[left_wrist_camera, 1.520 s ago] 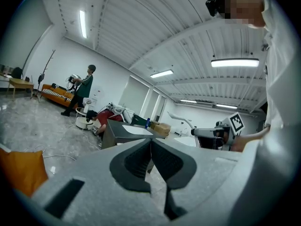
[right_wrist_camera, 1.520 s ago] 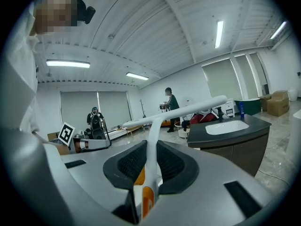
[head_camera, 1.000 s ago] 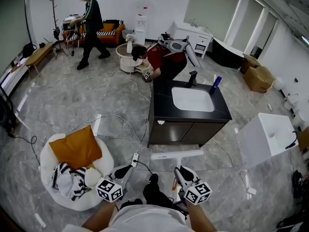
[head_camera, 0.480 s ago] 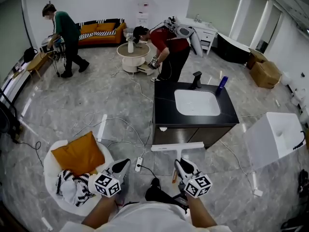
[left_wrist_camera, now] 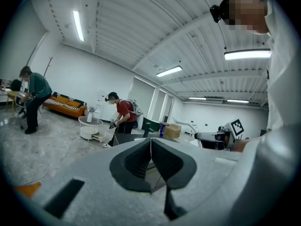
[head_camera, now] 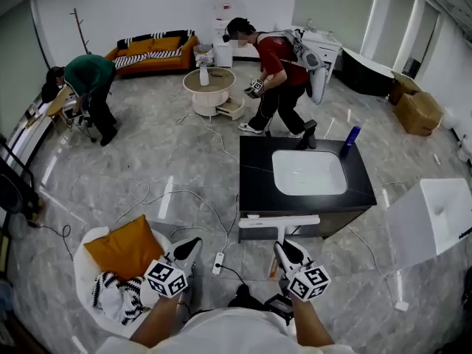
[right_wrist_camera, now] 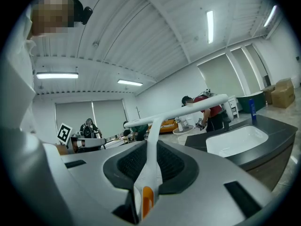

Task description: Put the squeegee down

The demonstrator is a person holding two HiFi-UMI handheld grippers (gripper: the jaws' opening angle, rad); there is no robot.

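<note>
Where the squeegee (head_camera: 279,222) is: off the floor, held at 12 o'clock from the person, its white blade lying crosswise in front of the vanity (head_camera: 254,175).
Right gripper (head_camera: 285,248): jaws closed partway onto the squeegee's handle (right_wrist_camera: 149,171), pads pressing both sides; the handle's orange end points back toward the person.
Left gripper (head_camera: 190,248): jaws closed, pads meeting, nothing between them; held at 11 o'clock, beside the right gripper.
Vanity: black top with a white basin (head_camera: 310,172), at 12 o'clock; tap (head_camera: 308,133) and blue bottle (head_camera: 352,139) along its far edge.
Chair (head_camera: 88,271): white, at 9 o'clock, with an orange cushion (head_camera: 122,245) in it.
Floor (head_camera: 110,168): grey marble, with white cables; a power strip (head_camera: 218,262) lies between the grippers.
People: one in red (head_camera: 276,76) at 12 o'clock beyond the vanity; one in green (head_camera: 85,80) bent over at 10 o'clock.
</note>
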